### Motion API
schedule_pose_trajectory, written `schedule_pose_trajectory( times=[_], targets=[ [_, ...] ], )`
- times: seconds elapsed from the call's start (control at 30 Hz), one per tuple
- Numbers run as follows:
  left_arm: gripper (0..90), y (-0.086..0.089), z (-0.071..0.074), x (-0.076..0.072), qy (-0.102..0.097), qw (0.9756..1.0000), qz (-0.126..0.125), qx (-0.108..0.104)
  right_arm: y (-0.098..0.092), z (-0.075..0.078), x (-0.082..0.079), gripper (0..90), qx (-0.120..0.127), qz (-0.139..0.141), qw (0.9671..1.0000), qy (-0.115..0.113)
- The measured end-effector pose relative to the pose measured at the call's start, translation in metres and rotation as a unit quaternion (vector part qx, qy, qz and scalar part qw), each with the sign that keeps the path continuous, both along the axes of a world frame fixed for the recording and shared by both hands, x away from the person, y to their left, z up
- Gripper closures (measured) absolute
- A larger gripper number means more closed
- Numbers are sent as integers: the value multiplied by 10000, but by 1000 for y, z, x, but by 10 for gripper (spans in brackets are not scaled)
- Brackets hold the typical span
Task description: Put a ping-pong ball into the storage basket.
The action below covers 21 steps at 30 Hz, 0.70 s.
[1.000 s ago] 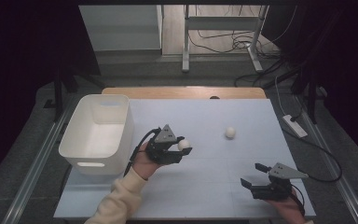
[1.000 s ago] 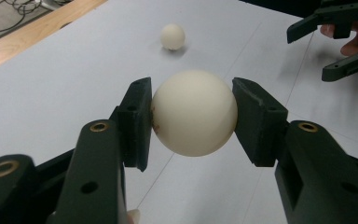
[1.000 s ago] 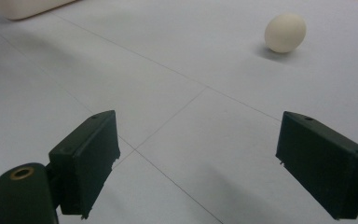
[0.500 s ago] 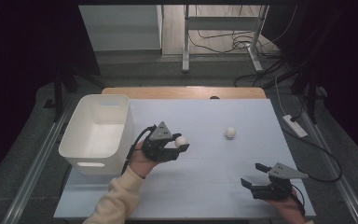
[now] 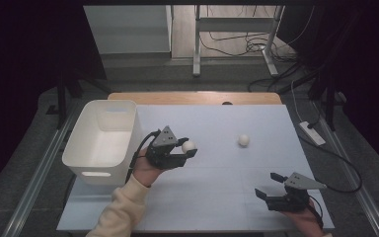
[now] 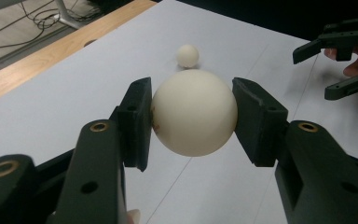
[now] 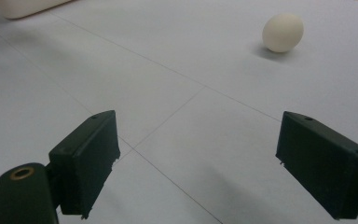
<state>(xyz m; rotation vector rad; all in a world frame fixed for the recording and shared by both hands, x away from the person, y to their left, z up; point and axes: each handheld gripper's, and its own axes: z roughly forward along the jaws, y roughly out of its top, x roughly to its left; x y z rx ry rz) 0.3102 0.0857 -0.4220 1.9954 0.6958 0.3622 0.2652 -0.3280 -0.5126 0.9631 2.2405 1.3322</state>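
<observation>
A white ball point(image 6: 194, 116) sits squeezed between both jaws of my left gripper point(image 6: 192, 95), which is shut on it. In the high view that gripper point(image 5: 190, 147) hovers with the ball point(image 5: 189, 145) just right of the white bin point(image 5: 98, 173). A second white ball point(image 5: 244, 140) rests on the table farther right, also seen as the small ball point(image 6: 187, 54) and the egg-like ball point(image 7: 283, 31). My right gripper point(image 5: 265, 183) stands open at the front right, its jaws point(image 7: 198, 140) wide apart over bare table.
The pale table point(image 5: 227, 197) has a wooden strip point(image 5: 192, 97) along its far edge. A cable and power strip point(image 5: 312, 133) lie off the right side. The bin's corner point(image 7: 18, 7) appears far left in the right gripper view.
My left gripper with the ball has shifted slightly left and away from me, closer to the bin. The right gripper has stayed put.
</observation>
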Motion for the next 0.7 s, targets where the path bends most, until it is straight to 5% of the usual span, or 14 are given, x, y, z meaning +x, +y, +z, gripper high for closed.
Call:
schedule_pose_trajectory(
  times=[0.7],
  targets=[
    [509,20,12,-2,-148,9994,240,-212,0,0,0,131,1,-16,10000,-18]
  ],
)
